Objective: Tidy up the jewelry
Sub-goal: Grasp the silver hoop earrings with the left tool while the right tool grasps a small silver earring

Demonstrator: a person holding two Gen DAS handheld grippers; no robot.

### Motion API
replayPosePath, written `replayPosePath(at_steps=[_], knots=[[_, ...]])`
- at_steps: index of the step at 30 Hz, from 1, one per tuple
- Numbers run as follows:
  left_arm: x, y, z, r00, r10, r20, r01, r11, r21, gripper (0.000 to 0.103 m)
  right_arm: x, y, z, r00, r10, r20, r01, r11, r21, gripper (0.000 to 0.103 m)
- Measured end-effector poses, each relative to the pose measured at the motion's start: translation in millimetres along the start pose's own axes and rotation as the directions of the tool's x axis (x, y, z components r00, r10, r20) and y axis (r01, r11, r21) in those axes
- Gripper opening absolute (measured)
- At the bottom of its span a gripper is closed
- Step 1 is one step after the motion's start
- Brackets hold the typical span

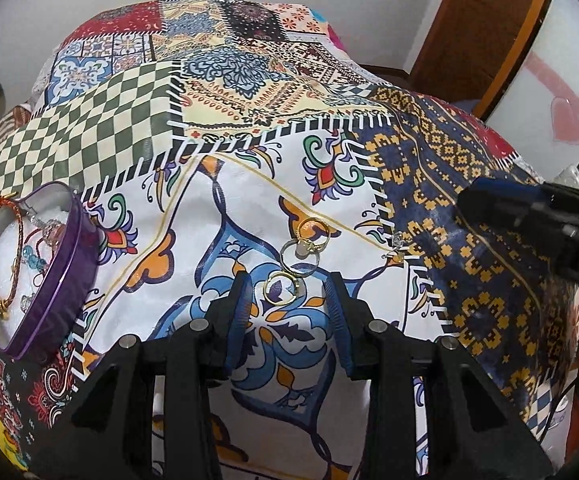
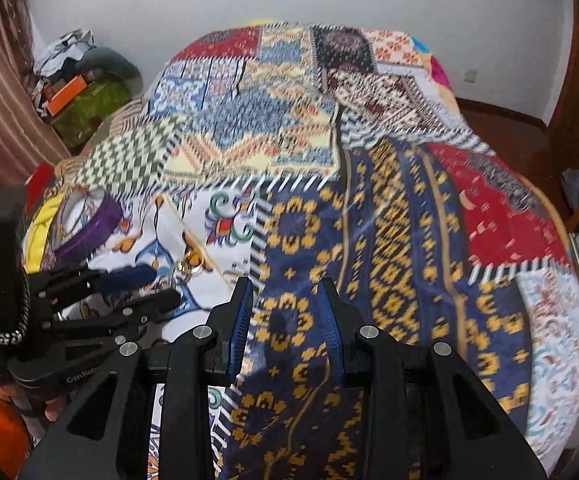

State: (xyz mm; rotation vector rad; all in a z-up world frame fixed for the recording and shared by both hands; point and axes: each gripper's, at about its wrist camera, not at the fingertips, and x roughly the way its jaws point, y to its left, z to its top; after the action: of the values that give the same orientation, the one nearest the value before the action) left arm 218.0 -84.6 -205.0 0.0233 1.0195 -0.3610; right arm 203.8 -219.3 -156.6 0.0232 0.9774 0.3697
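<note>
Three gold rings lie in a line on the patterned cloth: the nearest ring, a middle ring with a pale stone and a far ring. My left gripper is open and empty, its fingertips on either side of the nearest ring. A small clear-stone piece lies to the right. A purple heart-shaped tin at the left holds a red cord bracelet and beaded pieces. My right gripper is open and empty over the blue and gold patch. The rings and the tin show blurred at its left.
The patchwork cloth covers a bed. A wooden door frame stands at the right. Clutter, a green box and an orange box sit by a striped curtain at the far left. The right gripper shows at the right edge of the left wrist view.
</note>
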Motion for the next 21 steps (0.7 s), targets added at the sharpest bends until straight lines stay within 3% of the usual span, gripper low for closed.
replayPosePath(at_steps=[4, 9, 21], knots=[[0.8, -1.6, -0.5, 1.0, 0.011, 0.003, -0.011, 1.0, 0.018, 0.034, 12.8, 6.4, -4.9, 0.999, 0.021, -0.036, -0.022, 1.0, -0.008, 0.03], [0.3, 0.7, -1.2, 1.0, 0.008, 0.005, -0.008, 1.0, 0.011, 0.02, 23.0, 12.3, -8.8, 0.997, 0.032, -0.064, -0.034, 0.999, -0.025, 0.03], [-7.1, 0.7, -6.1, 0.999, 0.011, 0.038, -0.011, 1.0, 0.007, 0.02, 41.9, 15.6, -9.9, 0.995, 0.03, -0.091, -0.034, 0.999, -0.036, 0.03]])
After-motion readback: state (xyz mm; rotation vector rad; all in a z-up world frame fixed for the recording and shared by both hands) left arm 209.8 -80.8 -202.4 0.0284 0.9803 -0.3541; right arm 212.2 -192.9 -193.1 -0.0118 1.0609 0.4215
